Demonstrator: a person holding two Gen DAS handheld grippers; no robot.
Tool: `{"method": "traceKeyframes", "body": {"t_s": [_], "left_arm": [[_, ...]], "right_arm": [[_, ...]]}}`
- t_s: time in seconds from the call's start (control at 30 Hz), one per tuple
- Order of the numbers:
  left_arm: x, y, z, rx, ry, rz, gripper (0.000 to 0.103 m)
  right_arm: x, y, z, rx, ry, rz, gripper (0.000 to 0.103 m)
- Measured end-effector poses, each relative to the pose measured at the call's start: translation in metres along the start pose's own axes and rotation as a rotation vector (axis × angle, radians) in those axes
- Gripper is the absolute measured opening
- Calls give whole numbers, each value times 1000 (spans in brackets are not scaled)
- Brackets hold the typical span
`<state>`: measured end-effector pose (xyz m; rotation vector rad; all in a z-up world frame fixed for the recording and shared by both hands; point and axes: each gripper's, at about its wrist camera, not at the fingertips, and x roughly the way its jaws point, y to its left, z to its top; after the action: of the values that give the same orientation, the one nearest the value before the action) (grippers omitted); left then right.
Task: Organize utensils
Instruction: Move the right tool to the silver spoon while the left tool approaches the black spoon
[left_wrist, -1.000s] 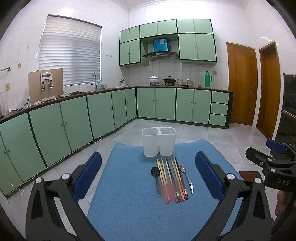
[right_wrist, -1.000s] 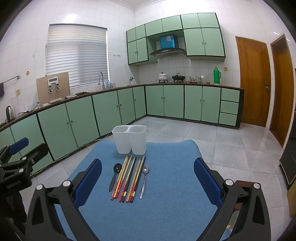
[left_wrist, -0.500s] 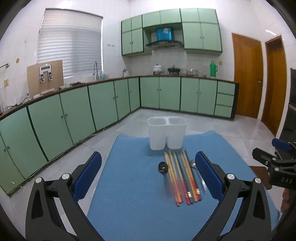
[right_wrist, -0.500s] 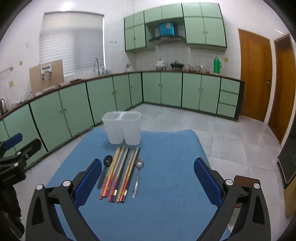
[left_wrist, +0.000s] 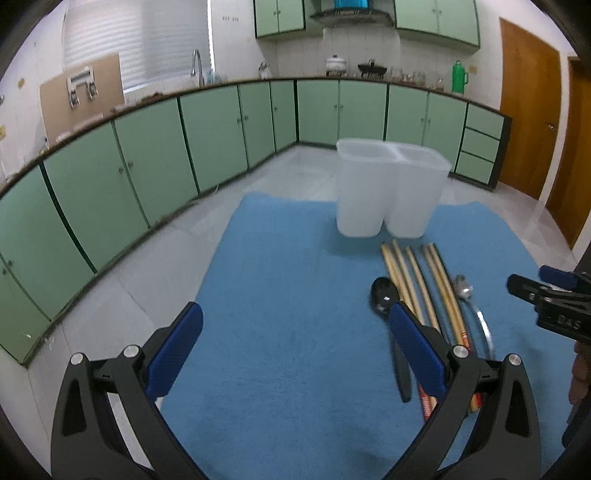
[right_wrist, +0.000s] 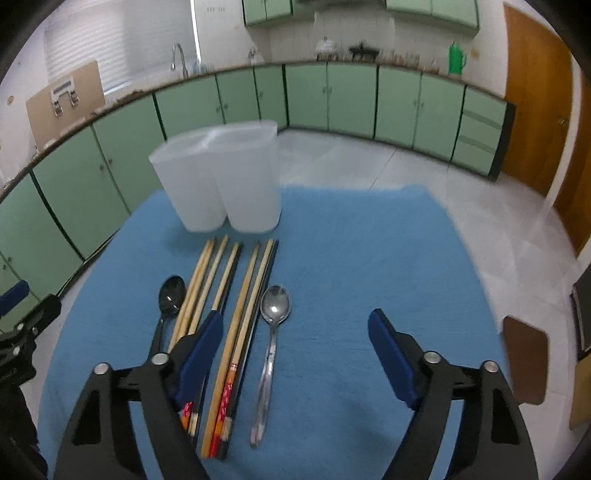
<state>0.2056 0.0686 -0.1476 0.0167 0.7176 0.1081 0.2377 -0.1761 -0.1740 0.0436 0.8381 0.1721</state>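
A white two-compartment holder (right_wrist: 218, 177) stands empty at the far side of a blue mat (right_wrist: 351, 258); it also shows in the left wrist view (left_wrist: 388, 188). In front of it lie several chopsticks (right_wrist: 236, 295), a black spoon (right_wrist: 168, 299) on their left and a silver spoon (right_wrist: 273, 321) on their right. My right gripper (right_wrist: 295, 343) is open, low above the silver spoon's handle. My left gripper (left_wrist: 295, 339) is open over bare mat left of the black spoon (left_wrist: 384, 299); its right finger (left_wrist: 413, 347) covers the spoon's handle.
The mat covers a small table in a kitchen with green cabinets (left_wrist: 147, 155) along the walls and a tiled floor (right_wrist: 480, 206). A brown stool seat (right_wrist: 524, 365) stands at the right. The right gripper shows at the left wrist view's right edge (left_wrist: 554, 306).
Both grippers have moved forward and down toward the mat. The utensils and holder now appear much closer; none of them has moved.
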Motion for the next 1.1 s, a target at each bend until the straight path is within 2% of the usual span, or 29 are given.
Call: {"method": "traceKeyframes", "body": {"t_s": [0.13,0.33,0.53,0.67,0.87,1.07,1.1], "left_arm": [[21,-4,-1,1,36,-4,98],[38,-8,-1,9,65,-14,96],[52,-15,0,13,78,-39,94],[57,-22,3,18,84,-58,94],[62,-24,2,31,97,-61,94],[65,-28,-1,33,115,-62,94],[65,-30,0,38,116,-63,94]], "right_arm": [[40,0,1,-1,97,16,60],[64,0,-2,12,154,31,48],[64,3,2,-3,150,32,45],[64,7,4,-20,155,53,30],[59,-10,3,28,167,71,30],[58,-12,3,18,167,65,29],[58,-11,4,12,165,77,15]]}}
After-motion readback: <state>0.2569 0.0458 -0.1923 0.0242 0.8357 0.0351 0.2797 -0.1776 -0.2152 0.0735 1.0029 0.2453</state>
